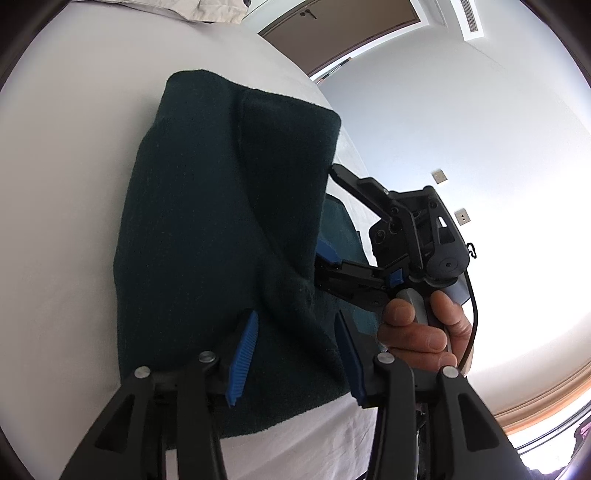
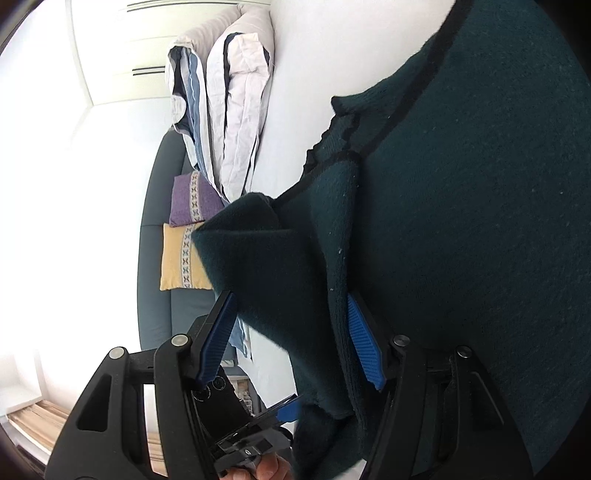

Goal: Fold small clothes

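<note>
A dark green knitted garment (image 1: pixel 207 236) lies partly folded on a white bed (image 1: pixel 66 184). Its right side stands up in a raised fold. My left gripper (image 1: pixel 295 317) is open at the garment's near edge, and that ridge of cloth runs between its blue pads (image 1: pixel 242 354) without being pressed. At the garment's right edge my right gripper (image 1: pixel 327 214), held by a hand (image 1: pixel 424 332), is open wide. In the right wrist view a lifted flap of the garment (image 2: pixel 266 277) hangs between the right gripper's (image 2: pixel 291 297) pads (image 2: pixel 364 343), whose blue faces show.
Folded white and blue bedding (image 2: pixel 229 110) lies at the far end of the bed. A purple cushion (image 2: pixel 192 203) and a yellow cushion (image 2: pixel 181 258) rest on a dark sofa (image 2: pixel 155 295) beside it. A brown door (image 1: pixel 340 33) and a white wall are beyond the bed.
</note>
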Action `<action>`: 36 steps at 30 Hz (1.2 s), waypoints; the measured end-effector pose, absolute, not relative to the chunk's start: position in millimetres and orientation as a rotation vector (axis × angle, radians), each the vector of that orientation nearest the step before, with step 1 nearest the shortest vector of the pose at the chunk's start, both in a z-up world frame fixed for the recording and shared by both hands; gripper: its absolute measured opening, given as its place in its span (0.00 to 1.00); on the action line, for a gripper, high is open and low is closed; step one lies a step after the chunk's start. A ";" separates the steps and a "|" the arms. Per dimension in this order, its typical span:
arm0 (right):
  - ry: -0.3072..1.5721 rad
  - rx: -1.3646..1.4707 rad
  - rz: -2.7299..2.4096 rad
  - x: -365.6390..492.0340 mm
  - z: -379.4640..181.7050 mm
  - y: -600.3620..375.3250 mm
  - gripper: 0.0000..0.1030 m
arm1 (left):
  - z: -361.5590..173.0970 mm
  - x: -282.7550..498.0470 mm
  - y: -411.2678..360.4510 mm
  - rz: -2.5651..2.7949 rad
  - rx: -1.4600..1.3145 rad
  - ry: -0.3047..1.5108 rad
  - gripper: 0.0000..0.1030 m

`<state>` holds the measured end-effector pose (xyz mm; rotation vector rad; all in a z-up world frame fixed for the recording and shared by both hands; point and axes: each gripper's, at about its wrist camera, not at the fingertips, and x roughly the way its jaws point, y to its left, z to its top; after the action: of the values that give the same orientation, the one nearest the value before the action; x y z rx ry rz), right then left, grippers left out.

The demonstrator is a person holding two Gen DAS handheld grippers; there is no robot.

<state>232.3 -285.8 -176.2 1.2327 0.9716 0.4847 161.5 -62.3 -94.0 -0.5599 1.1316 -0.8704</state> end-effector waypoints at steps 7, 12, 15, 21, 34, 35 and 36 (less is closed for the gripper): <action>1.053 1.098 0.447 247.7 -167.6 -262.6 0.58 | -94.1 149.1 -71.9 -0.874 -0.536 1.119 0.44; 1.109 1.028 0.409 256.7 -171.4 -252.7 0.50 | -89.4 136.4 -80.3 -0.871 -0.506 1.103 0.44; 1.134 1.004 0.394 261.8 -173.2 -252.6 0.29 | -86.7 135.8 -77.3 -0.866 -0.488 1.098 0.45; 1.141 0.890 0.355 261.3 -162.1 -251.9 0.12 | -86.1 134.0 -78.1 -0.863 -0.474 1.098 0.46; 1.070 0.859 0.250 234.1 -127.1 -339.9 0.11 | -61.9 134.6 -69.0 -0.879 -0.471 1.025 0.62; 1.068 0.861 0.239 231.8 -126.3 -346.7 0.11 | -62.3 136.2 -69.1 -0.876 -0.469 1.027 0.62; 1.069 0.862 0.227 234.0 -128.8 -352.6 0.11 | -62.7 137.7 -68.4 -0.876 -0.467 1.030 0.62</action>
<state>234.0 -352.6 -128.8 0.8623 1.0690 0.2275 137.7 -68.4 -62.7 -0.4671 1.0297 -0.8756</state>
